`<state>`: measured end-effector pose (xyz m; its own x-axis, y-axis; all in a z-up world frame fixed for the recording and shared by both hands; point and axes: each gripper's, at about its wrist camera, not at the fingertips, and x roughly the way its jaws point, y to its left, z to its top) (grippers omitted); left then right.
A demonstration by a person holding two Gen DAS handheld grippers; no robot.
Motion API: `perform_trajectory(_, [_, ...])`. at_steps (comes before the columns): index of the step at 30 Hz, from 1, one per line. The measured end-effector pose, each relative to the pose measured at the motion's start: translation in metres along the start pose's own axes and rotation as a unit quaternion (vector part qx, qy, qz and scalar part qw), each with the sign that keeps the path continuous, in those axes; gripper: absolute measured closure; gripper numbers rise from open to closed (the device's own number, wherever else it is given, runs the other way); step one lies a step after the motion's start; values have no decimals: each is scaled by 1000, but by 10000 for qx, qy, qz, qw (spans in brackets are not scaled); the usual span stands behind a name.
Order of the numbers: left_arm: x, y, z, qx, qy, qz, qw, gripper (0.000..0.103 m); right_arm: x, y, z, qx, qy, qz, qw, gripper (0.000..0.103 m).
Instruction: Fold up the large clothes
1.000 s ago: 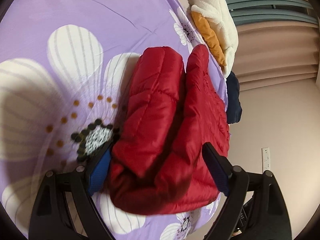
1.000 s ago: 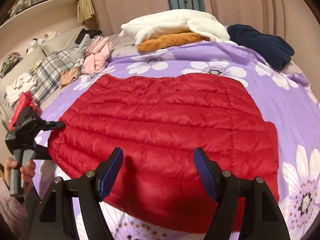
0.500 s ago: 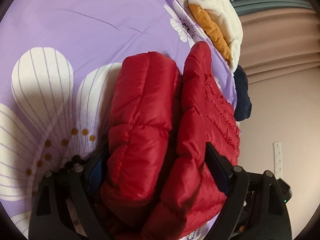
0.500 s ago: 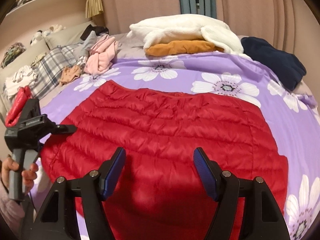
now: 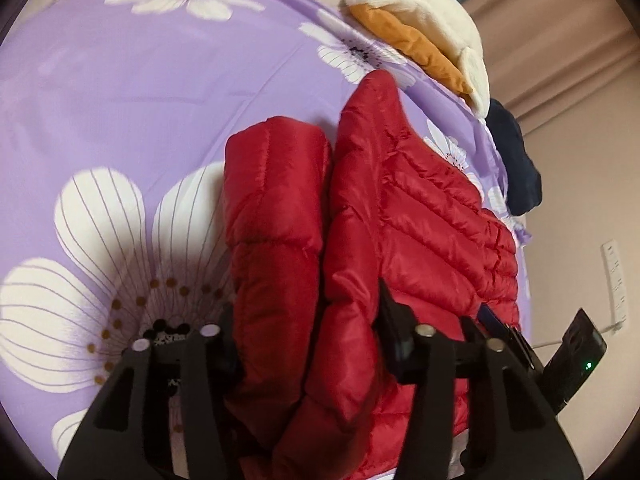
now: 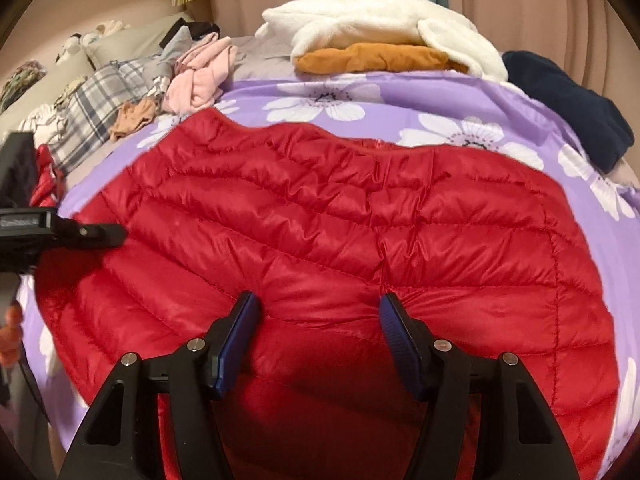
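one bed [image 6: 440, 92], covered by a smooth purple sheet printed with white flowers. one red quilted puffer jacket [image 6: 320, 232] is laid flat across it, glossy, with stitched ridges. one white fleece [image 6: 380, 20] is stacked on one orange garment [image 6: 372, 58]. left claw [image 5: 308, 320] is pinched on a bunched jacket fold. right claw [image 6: 318, 336] is spread, fingers over the hem.

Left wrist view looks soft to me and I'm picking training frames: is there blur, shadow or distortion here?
Left wrist view: bedspread motion-smeared, gripper shadow on the flower print, strong fisheye bending. Right wrist view: red jacket sharp, gripper shadow on its near edge, dark corners.
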<state>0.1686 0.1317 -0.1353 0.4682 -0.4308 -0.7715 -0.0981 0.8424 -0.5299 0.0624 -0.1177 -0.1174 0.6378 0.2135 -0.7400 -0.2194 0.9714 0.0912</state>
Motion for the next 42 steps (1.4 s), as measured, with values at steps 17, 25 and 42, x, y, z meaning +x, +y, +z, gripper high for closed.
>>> perform_trajectory(17, [-48, -133, -4, 1341, -688, 148, 9885, 63, 2, -21, -5, 643, -178, 456, 9967, 38])
perform_trajectory(25, [-30, -198, -16, 1940, -697, 113, 9784, 62, 2, -42, -10, 1217, -418, 901, 9876, 38])
perform_trajectory(42, [9, -253, -44, 2426, -598, 463, 9672, 61, -103, -116, -52, 1685, -949, -218, 9809, 38])
